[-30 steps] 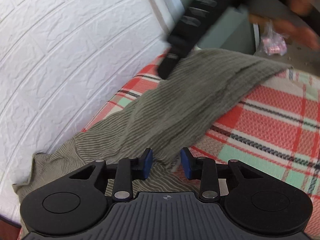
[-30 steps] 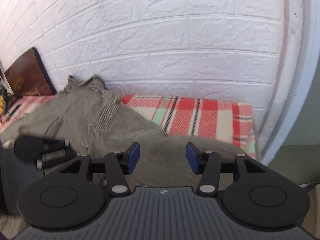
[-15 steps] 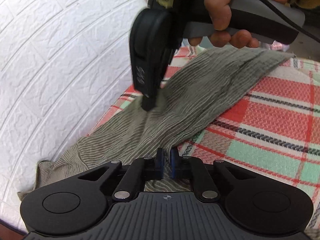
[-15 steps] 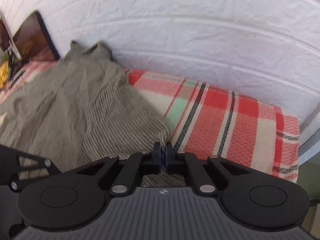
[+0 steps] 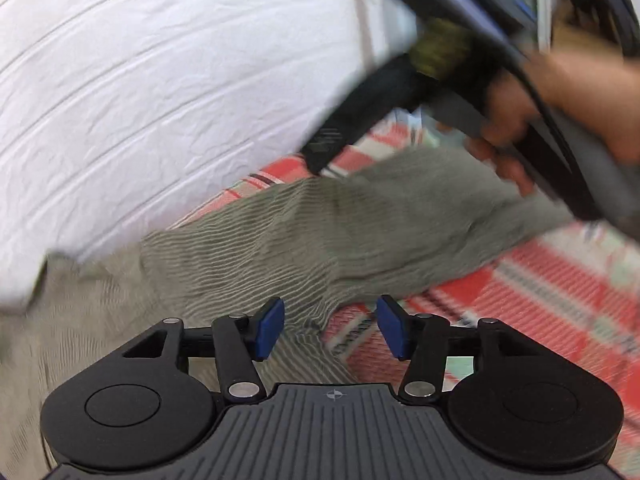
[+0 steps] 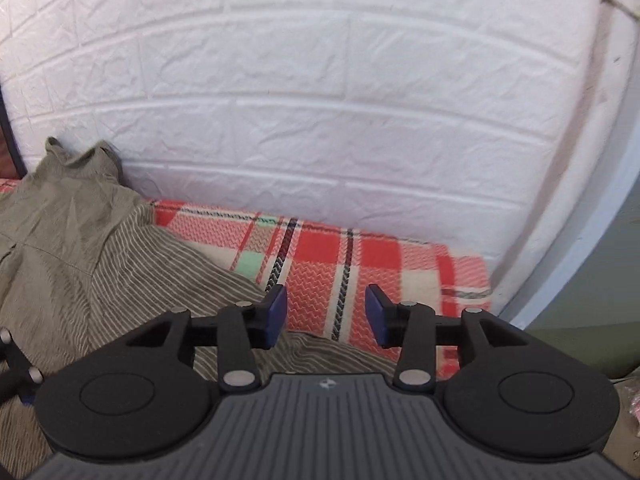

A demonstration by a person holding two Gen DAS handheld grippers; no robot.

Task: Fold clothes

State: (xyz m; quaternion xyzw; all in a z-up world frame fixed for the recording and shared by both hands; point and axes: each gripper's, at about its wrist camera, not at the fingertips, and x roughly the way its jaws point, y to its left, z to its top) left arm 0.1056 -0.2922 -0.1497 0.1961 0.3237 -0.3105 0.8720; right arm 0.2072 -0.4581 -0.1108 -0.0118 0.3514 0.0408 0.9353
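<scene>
White brick wall backs the plaid bed; olive striped garment stretches lengthwise along it. Left claw and right claw are opening, released, gripping nothing.

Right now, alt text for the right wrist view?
The right gripper, jaws opening with nothing between the pads, hangs over the edge of an olive striped garment spread on a red plaid blanket. A white brick-pattern wall fills the background.
</scene>
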